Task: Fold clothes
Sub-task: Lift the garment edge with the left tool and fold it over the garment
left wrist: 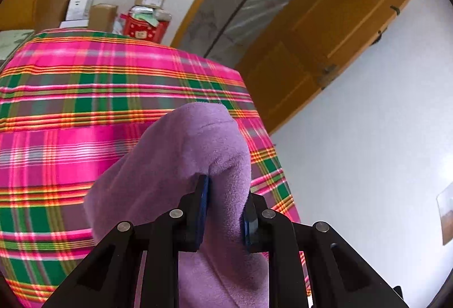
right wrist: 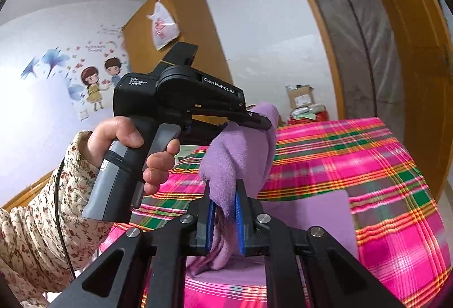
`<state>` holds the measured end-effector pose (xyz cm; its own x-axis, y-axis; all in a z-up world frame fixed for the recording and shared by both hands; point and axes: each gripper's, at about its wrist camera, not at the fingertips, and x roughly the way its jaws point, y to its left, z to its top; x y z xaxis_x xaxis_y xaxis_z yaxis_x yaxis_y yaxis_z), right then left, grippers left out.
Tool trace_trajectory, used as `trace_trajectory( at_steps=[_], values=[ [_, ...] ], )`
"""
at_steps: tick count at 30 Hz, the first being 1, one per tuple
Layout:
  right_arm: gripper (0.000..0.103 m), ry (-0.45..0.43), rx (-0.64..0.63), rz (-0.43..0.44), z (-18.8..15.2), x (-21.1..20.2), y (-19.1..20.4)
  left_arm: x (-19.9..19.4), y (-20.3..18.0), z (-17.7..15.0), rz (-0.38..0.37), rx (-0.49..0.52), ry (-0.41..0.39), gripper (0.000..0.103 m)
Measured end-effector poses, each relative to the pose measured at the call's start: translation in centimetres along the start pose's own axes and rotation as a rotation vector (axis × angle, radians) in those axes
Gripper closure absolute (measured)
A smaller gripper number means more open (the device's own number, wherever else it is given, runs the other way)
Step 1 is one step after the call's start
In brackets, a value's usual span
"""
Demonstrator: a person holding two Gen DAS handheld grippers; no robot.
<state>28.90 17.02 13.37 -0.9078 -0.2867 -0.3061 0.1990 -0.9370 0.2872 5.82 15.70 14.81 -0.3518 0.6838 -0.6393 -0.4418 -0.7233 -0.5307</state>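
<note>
Both sets of jaws were clamped down on the same lilac fleece garment (left wrist: 181,166), so start there: the left gripper (left wrist: 223,211) had a thick fold of it squeezed between its blue pads (left wrist: 202,211), and the right gripper (right wrist: 223,211) was pinching another bunched bit between its own blue pads (right wrist: 210,223), jaws nearly together with just the cloth between them. From the right wrist view you could see the left gripper (right wrist: 262,121) up high with fleece hanging off its tip, held by the person's left hand (right wrist: 141,149) in a floral sleeve (right wrist: 42,209). So the fleece was lifted up off the bed, stretched between the two grippers, with its lower part trailing down onto the pink plaid bedspread (right wrist: 368,166). Looks-wise it was plain pale purple, fuzzy nap, no pattern, a seam line faintly showing near the top in the left view; couldn't tell if it was a top or trousers. My guess on handling: light, very soft, floppy, won't hold a crease by itself, but grippy enough not to slide out of the pads. I'd take it by corners or a hem edge, not a fat wad like this, or the fold will come out lumpy. Further out, cardboard boxes (left wrist: 102,14) were behind the bed, plus a wooden door (left wrist: 325,33)
</note>
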Motion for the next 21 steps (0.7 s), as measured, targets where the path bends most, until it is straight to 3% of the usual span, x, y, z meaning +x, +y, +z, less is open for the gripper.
trace_trajectory(
  at_steps=[9,21],
  values=[
    [0.090,0.011,0.078,-0.080,-0.4,-0.5,-4.4,5.3,-2.7,0.2,-0.016,0.030,0.077,0.083],
    [0.090,0.075,0.204,-0.164,-2.6,0.2,-10.0,12.0,-3.0,-0.4,0.002,0.010,0.198,0.082]
  ],
)
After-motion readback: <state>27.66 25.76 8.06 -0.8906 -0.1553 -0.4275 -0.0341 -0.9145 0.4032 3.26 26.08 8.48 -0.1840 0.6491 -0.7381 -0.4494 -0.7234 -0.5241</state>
